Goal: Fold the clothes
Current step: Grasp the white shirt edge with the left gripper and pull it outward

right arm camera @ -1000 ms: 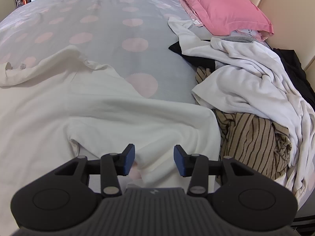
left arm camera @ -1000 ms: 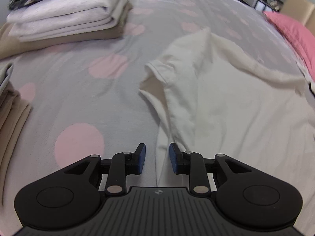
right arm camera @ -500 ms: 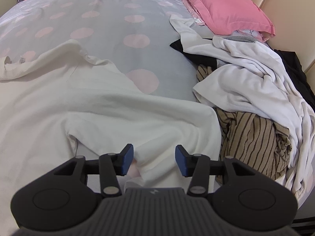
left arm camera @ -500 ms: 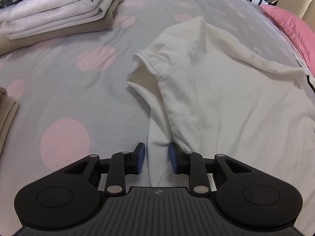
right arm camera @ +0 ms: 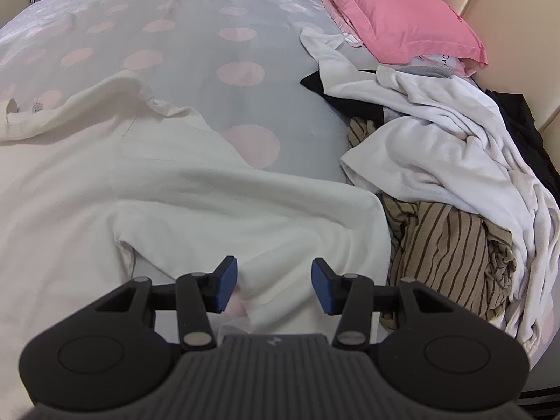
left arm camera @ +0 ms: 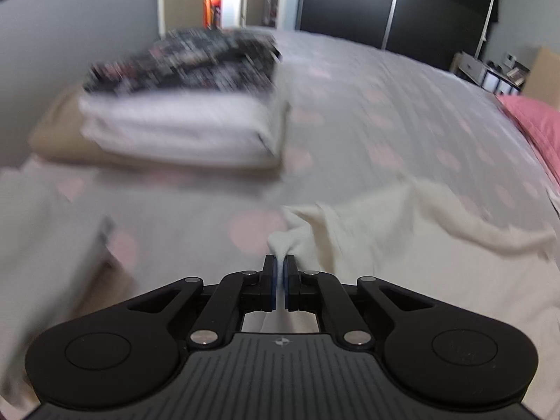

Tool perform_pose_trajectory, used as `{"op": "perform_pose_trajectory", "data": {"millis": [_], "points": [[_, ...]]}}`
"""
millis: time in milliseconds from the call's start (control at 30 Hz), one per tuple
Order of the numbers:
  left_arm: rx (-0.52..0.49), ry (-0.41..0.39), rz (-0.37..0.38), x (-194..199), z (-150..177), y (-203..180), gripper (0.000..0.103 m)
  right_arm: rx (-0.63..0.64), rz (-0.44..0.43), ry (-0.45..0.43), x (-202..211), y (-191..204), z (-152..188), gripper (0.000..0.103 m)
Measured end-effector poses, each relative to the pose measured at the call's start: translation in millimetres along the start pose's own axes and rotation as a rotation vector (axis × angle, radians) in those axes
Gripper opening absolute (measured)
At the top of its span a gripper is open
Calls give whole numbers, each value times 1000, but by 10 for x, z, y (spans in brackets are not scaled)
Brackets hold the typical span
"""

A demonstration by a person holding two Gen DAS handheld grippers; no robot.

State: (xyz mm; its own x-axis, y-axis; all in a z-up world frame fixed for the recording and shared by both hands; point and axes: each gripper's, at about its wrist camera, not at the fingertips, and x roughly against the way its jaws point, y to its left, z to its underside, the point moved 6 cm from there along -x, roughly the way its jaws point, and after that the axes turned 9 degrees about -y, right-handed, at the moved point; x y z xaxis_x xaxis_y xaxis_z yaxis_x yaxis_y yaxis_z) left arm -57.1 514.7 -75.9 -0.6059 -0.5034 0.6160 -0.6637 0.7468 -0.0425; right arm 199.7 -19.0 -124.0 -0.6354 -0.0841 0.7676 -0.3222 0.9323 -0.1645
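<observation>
Cream shirt (right arm camera: pixel 182 192) lies spread on the bed (right arm camera: pixel 196 28), unfolded, while we pinch its edge in the just-closed left tool (left arm camera: pixel 280 273), our right tool (right arm camera: pixel 274 280) spread above its hem, folded stack (left arm camera: pixel 182 119) near the far-left corner, unfolded heap (right arm camera: pixel 437 161) along the right edge.

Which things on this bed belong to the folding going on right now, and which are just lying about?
In the job:
cream shirt
left gripper, shut on its edge
right gripper, open

Lying about:
folded stack
unfolded heap
pink pillow
</observation>
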Motion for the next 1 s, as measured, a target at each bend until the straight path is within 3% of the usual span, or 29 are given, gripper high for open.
{"op": "perform_pose_trajectory", "data": {"millis": [167, 300, 433, 700, 767, 900, 933, 1000], "points": [[-55, -131, -100, 92, -532, 272, 2, -7, 9, 3, 2, 6, 2, 51], [-169, -154, -50, 209, -489, 109, 2, -12, 19, 10, -24, -11, 1, 51], [-315, -45, 104, 205, -23, -258, 2, 1, 13, 14, -37, 27, -1, 51], [-414, 226, 314, 21, 745, -674, 4, 14, 4, 11, -31, 61, -12, 51], [-405, 234, 337, 46, 776, -658, 8, 15, 3, 10, -26, 64, -15, 51], [-288, 162, 390, 247, 573, -464, 32, 13, 3, 12, -20, 62, -16, 52], [-258, 132, 382, 281, 498, -391, 41, 12, 2, 13, -22, 64, -16, 52], [-209, 89, 318, 285, 358, -201, 45, 13, -1, 14, -23, 74, -20, 52]]}}
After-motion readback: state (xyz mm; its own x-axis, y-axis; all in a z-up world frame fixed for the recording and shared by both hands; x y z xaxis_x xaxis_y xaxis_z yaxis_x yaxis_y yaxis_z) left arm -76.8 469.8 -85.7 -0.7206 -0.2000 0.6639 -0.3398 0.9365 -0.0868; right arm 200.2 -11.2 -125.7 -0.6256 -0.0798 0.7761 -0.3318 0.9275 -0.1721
